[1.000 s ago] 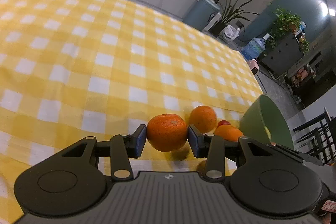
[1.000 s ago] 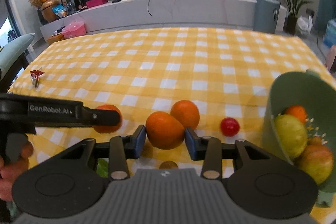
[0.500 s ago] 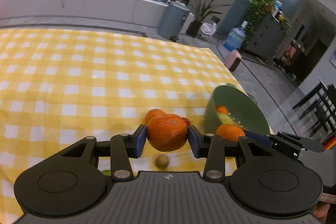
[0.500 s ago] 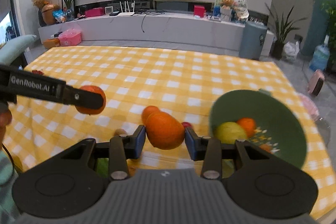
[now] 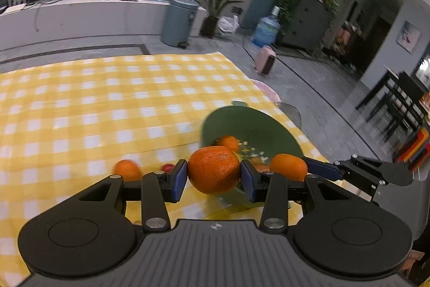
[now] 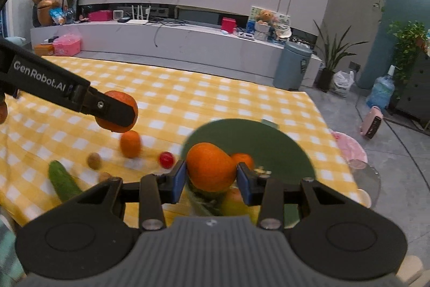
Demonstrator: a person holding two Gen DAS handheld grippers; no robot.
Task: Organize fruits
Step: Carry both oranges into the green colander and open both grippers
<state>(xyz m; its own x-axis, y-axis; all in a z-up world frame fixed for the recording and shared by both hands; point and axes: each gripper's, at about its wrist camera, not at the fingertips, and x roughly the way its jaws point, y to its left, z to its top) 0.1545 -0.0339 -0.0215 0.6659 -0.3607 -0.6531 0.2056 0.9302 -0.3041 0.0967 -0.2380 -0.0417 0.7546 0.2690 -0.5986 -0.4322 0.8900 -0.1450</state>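
Observation:
My left gripper is shut on an orange and holds it in the air at the near left edge of the green bowl. My right gripper is shut on another orange, held above the green bowl. The bowl holds an orange and yellowish fruits. The right gripper's orange also shows in the left wrist view. The left gripper's orange shows in the right wrist view. One more orange lies on the yellow checked cloth.
A small red fruit, a cucumber and two small brown fruits lie on the cloth left of the bowl. The table's right edge runs just beyond the bowl, with a pink cushion below it.
Both grippers have lifted their oranges from the cloth and carried them right, toward the green bowl. The right gripper's orange now hangs over the bowl.

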